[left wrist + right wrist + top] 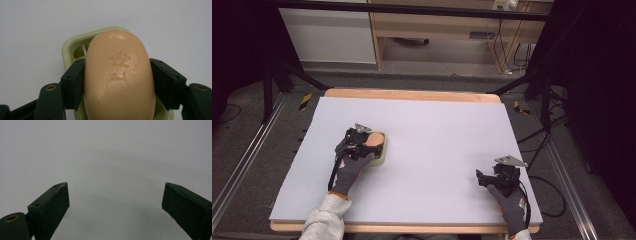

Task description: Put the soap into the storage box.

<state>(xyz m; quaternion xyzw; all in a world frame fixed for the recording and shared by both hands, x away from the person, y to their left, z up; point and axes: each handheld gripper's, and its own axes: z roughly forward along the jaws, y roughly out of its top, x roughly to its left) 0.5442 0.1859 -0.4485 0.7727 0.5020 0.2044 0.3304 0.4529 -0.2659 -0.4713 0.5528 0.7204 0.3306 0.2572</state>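
Gripping a peach-coloured bar of soap point(119, 80) by its two long sides, the left gripper point(117, 82) holds it over a pale green soap dish point(75, 43) at the left-middle of the surface point(437, 130). Whether soap and dish touch cannot be told; the soap hides most of the dish. A raised mark on the soap is unreadable. Right gripper point(115, 202) sits well apart near the front right corner, fingers point(53, 200) spread wide over bare surface, nothing between them.
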